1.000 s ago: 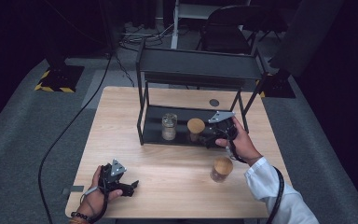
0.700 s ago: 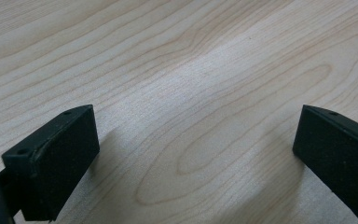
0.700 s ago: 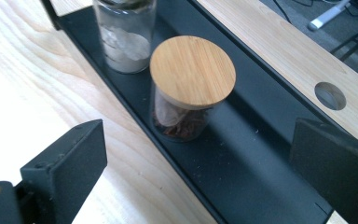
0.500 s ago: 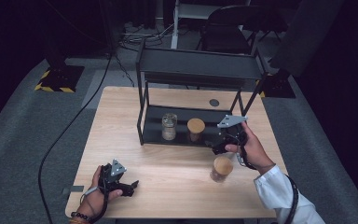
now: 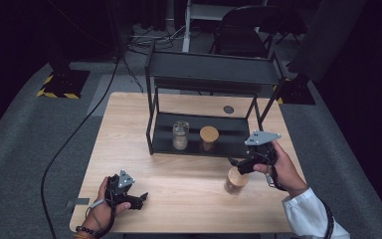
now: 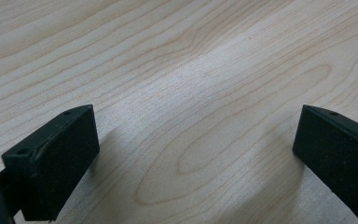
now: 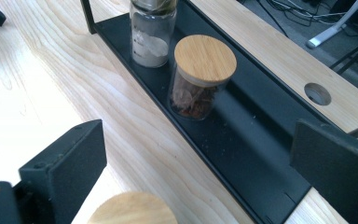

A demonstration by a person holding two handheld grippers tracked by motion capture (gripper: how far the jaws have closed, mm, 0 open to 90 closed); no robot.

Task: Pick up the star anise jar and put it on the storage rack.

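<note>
Table (image 5: 179, 184) of pale wood mid-frame, my left gripper (image 5: 138, 198) lower left, jaws wide apart, empty, my right gripper (image 5: 236, 163) right of centre, jaws spread, holding nothing, just above a wooden-lidded jar (image 5: 236, 180), second lidded jar (image 7: 200, 77) and clear glass jar (image 7: 151, 30) on the black rack's lower shelf (image 7: 242, 140).

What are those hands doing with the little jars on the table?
A person holds a gripper in each hand at a wooden table. The right gripper hangs open just above a jar with a wooden lid standing on the table. Two more jars, a glass jar and a second wooden-lidded jar, sit on the black shelf's bottom tray. The left gripper rests open near the table's front edge, holding nothing.
</note>
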